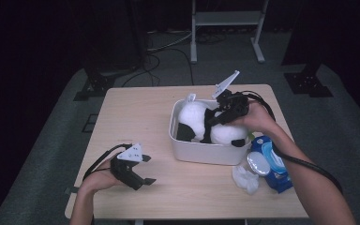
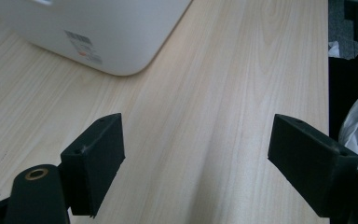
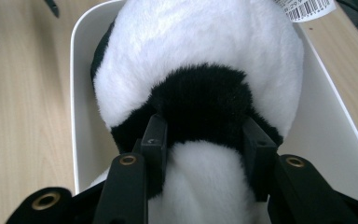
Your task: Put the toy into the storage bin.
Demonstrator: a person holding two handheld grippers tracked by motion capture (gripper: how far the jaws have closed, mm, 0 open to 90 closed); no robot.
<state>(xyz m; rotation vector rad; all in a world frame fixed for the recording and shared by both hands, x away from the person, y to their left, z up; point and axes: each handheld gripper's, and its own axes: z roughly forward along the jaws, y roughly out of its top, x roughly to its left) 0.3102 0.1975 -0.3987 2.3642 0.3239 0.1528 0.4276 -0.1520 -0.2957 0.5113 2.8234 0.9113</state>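
A black-and-white panda plush (image 1: 194, 117) lies in a white plastic bin (image 1: 206, 152) on the right half of the wooden table. My right gripper (image 1: 218, 117) reaches into the bin from the right. In the right gripper view its jaws (image 3: 205, 135) press into the plush (image 3: 200, 56) on both sides of a black furry band, shut on it. A barcode tag (image 3: 307, 8) sticks out at the plush's far end. My left gripper (image 1: 149, 169) rests low over the table's front left, open with nothing in it. In the left gripper view its jaws (image 2: 196, 140) stand wide apart over bare wood, with the bin's corner (image 2: 107, 28) ahead.
A blue package (image 1: 274, 164) with a round clear piece on it and a crumpled white plastic bag (image 1: 246, 178) lie right of the bin near the front edge. A white metal frame (image 1: 225, 18) stands on the floor beyond the table. Bare wood stretches left of the bin.
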